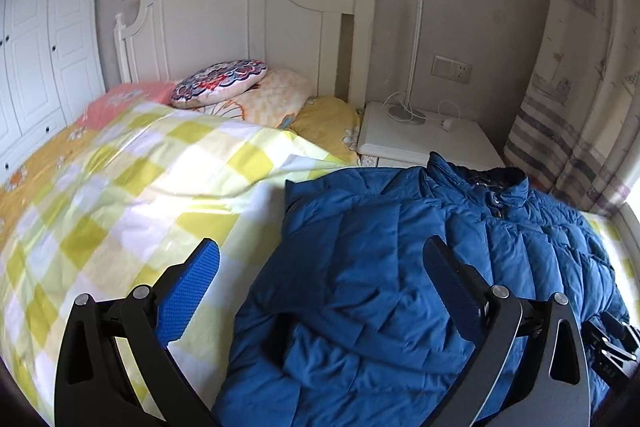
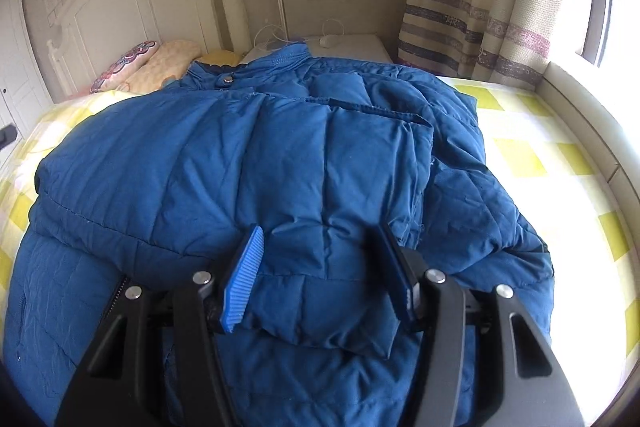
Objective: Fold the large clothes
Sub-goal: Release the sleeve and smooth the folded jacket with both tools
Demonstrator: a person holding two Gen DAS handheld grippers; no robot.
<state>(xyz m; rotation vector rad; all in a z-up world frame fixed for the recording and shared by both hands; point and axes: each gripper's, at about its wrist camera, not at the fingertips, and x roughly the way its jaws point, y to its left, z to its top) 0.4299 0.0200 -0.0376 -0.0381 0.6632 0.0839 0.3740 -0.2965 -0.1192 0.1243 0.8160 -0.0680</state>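
A blue padded jacket (image 1: 384, 251) lies on the bed, collar toward the headboard, with a sleeve folded across its front (image 2: 344, 163). My left gripper (image 1: 320, 259) is open above the jacket's left edge, holding nothing. My right gripper (image 2: 320, 247) is open, and the folded sleeve's cuff end lies between its jaws. The fingers (image 2: 246, 275) do not press the fabric. The right gripper's black body also shows at the lower right of the left wrist view (image 1: 612, 347).
The bed has a yellow and white checked cover (image 1: 120, 195) and pillows (image 1: 224, 83) by the white headboard (image 1: 240, 7). A white nightstand (image 1: 424, 135) with a lamp and cables stands beyond the jacket. Curtains (image 2: 480, 7) and a window sill are at the right, a wardrobe (image 1: 36, 47) at the left.
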